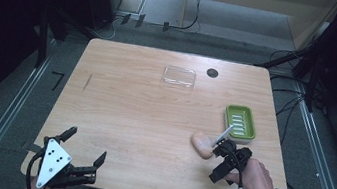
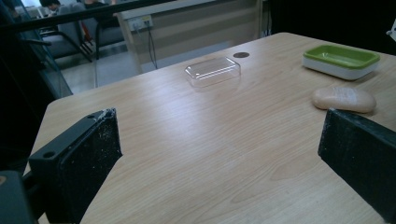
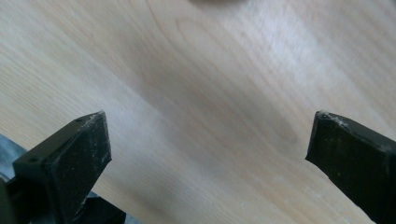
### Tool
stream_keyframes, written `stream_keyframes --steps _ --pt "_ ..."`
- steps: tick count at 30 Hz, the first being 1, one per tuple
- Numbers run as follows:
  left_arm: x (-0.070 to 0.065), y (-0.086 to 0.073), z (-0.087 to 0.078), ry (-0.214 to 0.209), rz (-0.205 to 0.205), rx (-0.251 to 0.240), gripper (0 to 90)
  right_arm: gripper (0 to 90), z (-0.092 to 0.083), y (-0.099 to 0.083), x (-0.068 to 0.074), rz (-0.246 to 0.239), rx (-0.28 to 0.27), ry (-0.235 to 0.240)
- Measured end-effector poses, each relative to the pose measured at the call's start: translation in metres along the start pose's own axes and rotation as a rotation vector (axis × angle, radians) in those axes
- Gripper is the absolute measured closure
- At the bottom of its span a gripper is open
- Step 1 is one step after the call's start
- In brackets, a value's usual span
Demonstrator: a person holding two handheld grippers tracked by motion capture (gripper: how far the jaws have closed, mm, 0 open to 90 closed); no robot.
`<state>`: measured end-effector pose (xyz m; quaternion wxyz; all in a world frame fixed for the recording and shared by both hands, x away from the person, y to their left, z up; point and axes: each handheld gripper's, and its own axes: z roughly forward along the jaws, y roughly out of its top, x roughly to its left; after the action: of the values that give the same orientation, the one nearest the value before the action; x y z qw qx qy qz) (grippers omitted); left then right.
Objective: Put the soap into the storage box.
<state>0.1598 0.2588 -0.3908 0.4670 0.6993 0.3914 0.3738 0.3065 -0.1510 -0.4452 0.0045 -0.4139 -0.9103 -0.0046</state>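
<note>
A beige bar of soap (image 1: pixel 202 144) lies on the wooden table (image 1: pixel 143 116) at the near right, just short of a green soap dish (image 1: pixel 240 121). A clear plastic lid (image 1: pixel 180 76) rests farther back, near the middle. My right gripper (image 1: pixel 221 159) hovers just right of the soap, its jaws wide open over bare wood (image 3: pixel 210 126) with nothing between them. My left gripper (image 1: pixel 84 146) stands open at the near left corner. In the left gripper view the gripper (image 2: pixel 219 135) faces the lid (image 2: pixel 213 71), the dish (image 2: pixel 341 60) and the soap (image 2: pixel 344 98).
A dark round grommet (image 1: pixel 212 73) sits in the tabletop right of the lid. Bare wood spreads across the left and middle. Cables and dark stands surround the table on the floor; the near edge lies close under both hands.
</note>
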Motion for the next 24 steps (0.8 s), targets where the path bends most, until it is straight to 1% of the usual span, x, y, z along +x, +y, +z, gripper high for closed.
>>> stream_keyframes --steps 2,3,5,9,10,12,16,17,18,20,22,24 --pt "0.0 0.0 -0.001 -0.002 -0.006 -0.005 0.0 0.0 -0.001 0.004 0.0 -0.002 -0.004 0.006" --pt "0.001 0.0 0.0 -0.004 -0.001 -0.002 0.0 0.0 -0.002 0.009 -0.001 -0.003 -0.007 0.012" --pt "0.0 0.0 0.0 -0.002 0.002 0.003 0.0 0.0 -0.002 0.011 -0.001 -0.003 -0.008 0.012" --pt "0.001 0.0 -0.001 -0.004 -0.004 -0.006 0.0 0.0 -0.004 0.023 -0.002 -0.004 -0.014 0.016" --pt "0.001 0.0 -0.001 -0.005 -0.003 -0.005 0.0 0.0 -0.004 0.023 -0.002 -0.004 -0.014 0.016" --pt "0.001 0.0 -0.001 -0.001 -0.013 -0.005 0.0 0.0 -0.005 0.032 -0.002 -0.006 -0.018 0.024" --pt "0.0 0.0 -0.001 -0.006 0.001 -0.004 0.0 0.0 -0.005 0.037 -0.004 -0.007 -0.024 0.028" --pt "0.001 0.0 0.0 -0.003 -0.003 -0.005 0.0 0.0 -0.005 0.041 -0.005 0.001 -0.027 0.028" --pt "0.001 0.0 0.0 -0.003 -0.003 -0.005 0.0 0.0 -0.005 0.041 -0.005 0.001 -0.027 0.028" --pt "0.001 0.0 -0.002 -0.001 -0.007 -0.008 0.0 0.0 -0.005 0.047 -0.007 0.006 -0.035 0.03" --pt "0.001 0.0 -0.001 -0.004 0.001 -0.006 0.0 0.0 -0.004 0.051 -0.007 0.004 -0.033 0.029" --pt "0.001 0.0 -0.001 0.0 -0.002 -0.004 0.0 0.0 -0.004 0.053 -0.007 -0.001 -0.031 0.03"
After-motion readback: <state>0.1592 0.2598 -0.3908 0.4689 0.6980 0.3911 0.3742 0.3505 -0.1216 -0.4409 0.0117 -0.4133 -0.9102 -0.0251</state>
